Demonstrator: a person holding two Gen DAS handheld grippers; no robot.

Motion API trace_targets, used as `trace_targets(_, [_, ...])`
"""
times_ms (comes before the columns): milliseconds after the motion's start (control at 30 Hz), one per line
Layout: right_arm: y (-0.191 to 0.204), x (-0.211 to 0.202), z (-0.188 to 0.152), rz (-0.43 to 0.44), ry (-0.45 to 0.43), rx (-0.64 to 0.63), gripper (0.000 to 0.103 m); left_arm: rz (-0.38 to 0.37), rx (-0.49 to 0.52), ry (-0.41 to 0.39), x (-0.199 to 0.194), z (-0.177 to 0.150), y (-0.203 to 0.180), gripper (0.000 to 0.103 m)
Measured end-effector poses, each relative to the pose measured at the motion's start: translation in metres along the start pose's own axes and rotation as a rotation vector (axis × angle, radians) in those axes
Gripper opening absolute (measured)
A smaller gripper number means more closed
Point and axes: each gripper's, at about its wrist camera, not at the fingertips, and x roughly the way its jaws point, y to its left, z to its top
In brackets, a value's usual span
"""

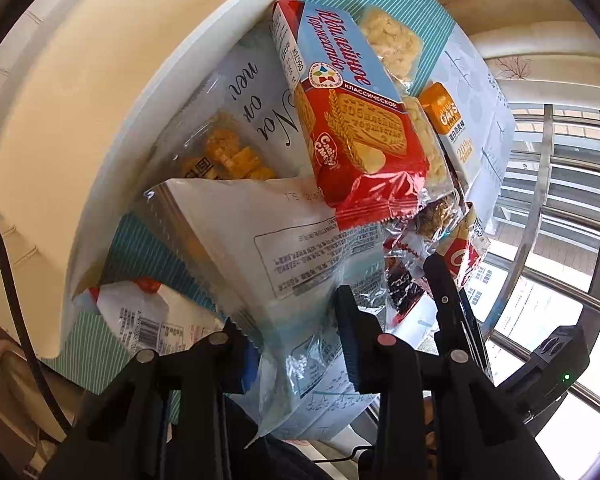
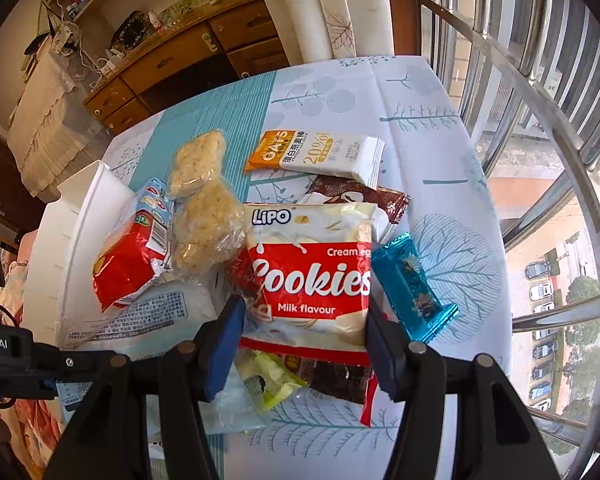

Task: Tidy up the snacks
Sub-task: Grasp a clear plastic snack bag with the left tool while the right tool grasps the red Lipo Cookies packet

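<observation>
In the right wrist view my right gripper [image 2: 306, 312] has its blue-padded jaws against both sides of a Lipo cream egg cookies bag [image 2: 312, 276]. Around it lie a blue wrapped bar [image 2: 414, 284], an orange-and-white oat bar [image 2: 316, 152], a brown wrapped bar [image 2: 360, 194], clear-wrapped rice cakes [image 2: 204, 208] and a red-and-blue biscuit pack [image 2: 134, 248]. In the left wrist view my left gripper [image 1: 290, 320] is shut on a white-and-clear snack packet [image 1: 268, 248]. The red-and-blue biscuit pack [image 1: 352, 120] lies just beyond it.
A white bin [image 1: 60, 112] stands at the table's left side; it also shows in the right wrist view [image 2: 80, 216]. The table wears a blue-and-white tree-print cloth [image 2: 420, 120]. Window bars [image 2: 540, 100] run along the right. A wooden cabinet [image 2: 172, 56] stands behind.
</observation>
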Motion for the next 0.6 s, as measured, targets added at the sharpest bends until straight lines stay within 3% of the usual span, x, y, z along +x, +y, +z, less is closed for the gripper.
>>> trace_targets(300, [0.014, -0.026, -0.004, -0.003, -0.047, -0.012, 0.058, 0.004, 0.054, -0.013, -0.034, -0.022, 0.001, 0.025])
trace_targets(600, [0.04, -0.053, -0.016, -0.037, -0.102, -0.002, 0.058, -0.053, 0.17, -0.07, -0.084, -0.037, 0.01, 0.024])
